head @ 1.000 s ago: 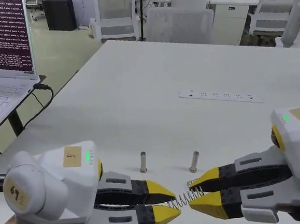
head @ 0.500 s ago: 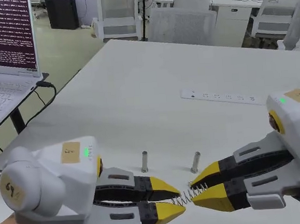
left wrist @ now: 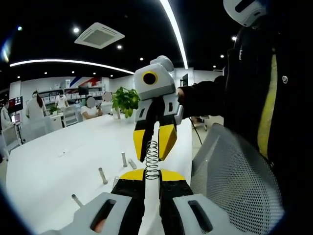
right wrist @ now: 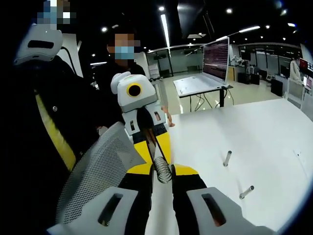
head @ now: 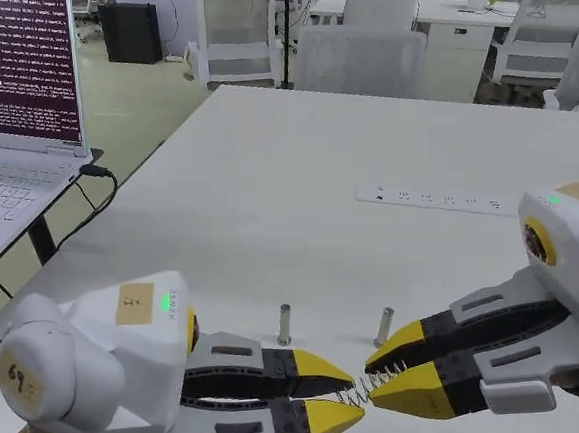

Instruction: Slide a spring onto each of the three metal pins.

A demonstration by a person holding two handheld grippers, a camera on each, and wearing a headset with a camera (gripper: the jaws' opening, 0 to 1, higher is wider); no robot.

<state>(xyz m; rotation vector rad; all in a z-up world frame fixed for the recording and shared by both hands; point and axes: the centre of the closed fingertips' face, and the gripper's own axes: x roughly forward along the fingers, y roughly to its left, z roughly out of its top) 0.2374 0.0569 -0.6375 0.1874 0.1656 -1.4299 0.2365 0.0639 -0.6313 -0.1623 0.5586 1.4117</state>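
The left gripper [head: 354,395] comes in from 7 o'clock of the head view and the right gripper [head: 371,379] from 4 o'clock, their yellow tips almost meeting low in the middle. A spring [head: 382,377] stretches between them, slanting up toward 2 o'clock. The left gripper is clenched on the spring's lower end, and the right gripper's jaws are closed around its upper end. In each gripper view the coil sits between that view's own yellow jaws and runs straight ahead into the tips of the other gripper.

On the white table [head: 266,178] 2 pins stand upright just beyond the tips. One metal pin [head: 285,323] is at 10 o'clock of the spring and a second pin [head: 385,324] is at 12 o'clock, close above the right gripper's upper jaw but apart from it. A white power strip [head: 439,200] lies farther off at 1 o'clock, and an open laptop [head: 19,97] stands at 10 o'clock on a side stand
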